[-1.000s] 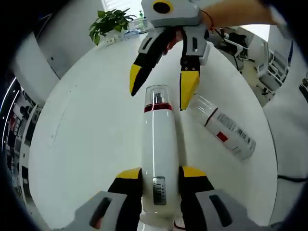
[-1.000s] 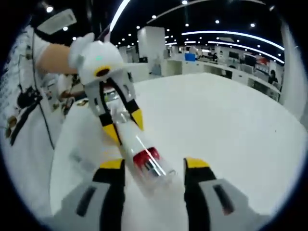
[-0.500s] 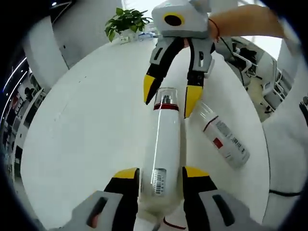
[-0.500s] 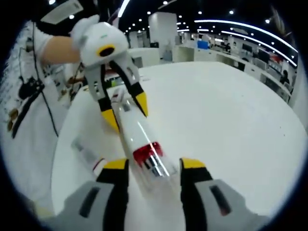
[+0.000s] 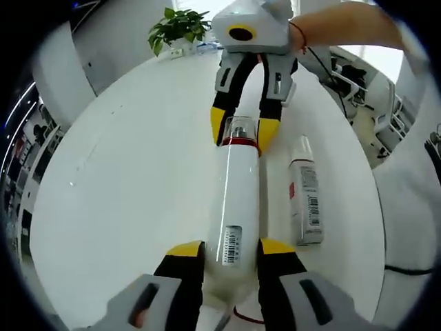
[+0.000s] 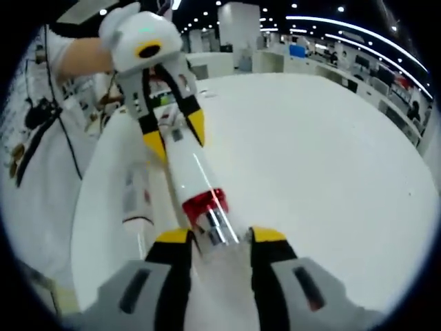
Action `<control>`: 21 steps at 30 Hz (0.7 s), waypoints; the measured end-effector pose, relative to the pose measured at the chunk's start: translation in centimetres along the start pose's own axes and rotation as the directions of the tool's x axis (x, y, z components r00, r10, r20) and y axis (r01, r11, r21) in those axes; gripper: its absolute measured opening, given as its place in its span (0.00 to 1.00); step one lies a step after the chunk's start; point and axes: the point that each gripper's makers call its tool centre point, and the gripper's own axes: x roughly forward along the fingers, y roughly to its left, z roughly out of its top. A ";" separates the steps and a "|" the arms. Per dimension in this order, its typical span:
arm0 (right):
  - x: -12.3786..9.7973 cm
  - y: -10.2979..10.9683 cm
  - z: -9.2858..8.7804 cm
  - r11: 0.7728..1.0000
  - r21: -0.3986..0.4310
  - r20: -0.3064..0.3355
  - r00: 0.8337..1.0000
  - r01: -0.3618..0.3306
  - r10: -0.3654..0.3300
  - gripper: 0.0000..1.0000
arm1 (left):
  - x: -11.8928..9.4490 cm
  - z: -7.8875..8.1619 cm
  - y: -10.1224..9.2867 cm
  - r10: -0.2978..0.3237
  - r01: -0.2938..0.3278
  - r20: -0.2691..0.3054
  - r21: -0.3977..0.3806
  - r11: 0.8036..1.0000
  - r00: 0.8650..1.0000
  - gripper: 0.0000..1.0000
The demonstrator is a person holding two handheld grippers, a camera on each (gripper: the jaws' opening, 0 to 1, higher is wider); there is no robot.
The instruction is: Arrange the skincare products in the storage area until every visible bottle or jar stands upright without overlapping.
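closing in since a second ago, the right gripper now pinches the clear cap of the tall white pump bottle, whose base is clamped by the left gripper. the base's end is cut off in the left gripper view. two bottles: a smaller white bottle lies flat on the round white table, just beside it.

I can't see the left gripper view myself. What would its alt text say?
A tall white pump bottle with a red band and clear cap lies on a round white table, its base between the yellow-tipped left gripper and its cap between the right gripper, held by a person's hand opposite. A smaller white bottle lies beside it; a potted plant stands at the far edge.
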 end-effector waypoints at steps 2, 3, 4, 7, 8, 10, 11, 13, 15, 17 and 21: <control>0.0 0.0 0.0 1.000 -0.007 -0.008 1.000 -0.002 0.002 0.31 | 0.0 0.0 0.0 -0.001 0.001 0.000 0.001 1.000 1.000 0.29; -0.1 -0.1 -0.1 1.000 -0.012 -0.021 1.000 0.002 -0.002 0.30 | 0.1 0.0 0.0 -0.001 0.001 0.002 0.000 1.000 1.000 0.29; -0.1 -0.1 -0.1 1.000 -0.015 -0.032 0.999 0.002 -0.002 0.30 | 0.1 0.1 0.0 -0.001 0.001 0.004 0.003 1.000 1.000 0.29; -0.4 0.0 -0.2 1.000 -0.028 -0.078 0.997 0.002 -0.005 0.29 | 0.2 0.2 -0.2 -0.001 0.001 0.011 0.012 1.000 1.000 0.29; -0.6 -0.1 -0.2 1.000 -0.027 -0.080 0.997 0.004 -0.006 0.29 | 0.2 0.3 -0.2 -0.002 0.002 0.013 0.012 1.000 1.000 0.29; -1.2 -0.2 0.1 1.000 -0.026 -0.089 0.996 0.015 -0.018 0.29 | 0.2 0.5 -0.3 -0.005 0.005 0.030 0.000 1.000 1.000 0.29; -1.4 -0.3 0.2 0.999 -0.035 -0.095 0.995 0.020 -0.023 0.29 | 0.2 0.7 -0.3 -0.009 0.009 0.044 -0.008 1.000 0.999 0.28; -1.9 -0.3 0.6 0.998 -0.056 -0.105 0.994 0.021 -0.027 0.29 | 0.2 0.8 -0.5 -0.018 0.019 0.064 -0.022 1.000 0.998 0.28; -2.6 -0.3 1.1 0.997 -0.075 -0.109 0.994 0.021 -0.029 0.28 | 0.2 1.0 -0.7 -0.027 0.030 0.079 -0.036 0.999 0.996 0.28; -2.9 -0.3 1.4 0.996 -0.091 -0.115 0.993 0.021 -0.031 0.28 | 0.3 1.1 -0.7 -0.030 0.034 0.089 -0.042 0.999 0.996 0.28; -3.6 -0.2 2.2 0.993 -0.118 -0.131 0.991 0.021 -0.037 0.28 | 0.3 1.2 -0.7 -0.028 0.032 0.110 -0.040 0.999 0.994 0.28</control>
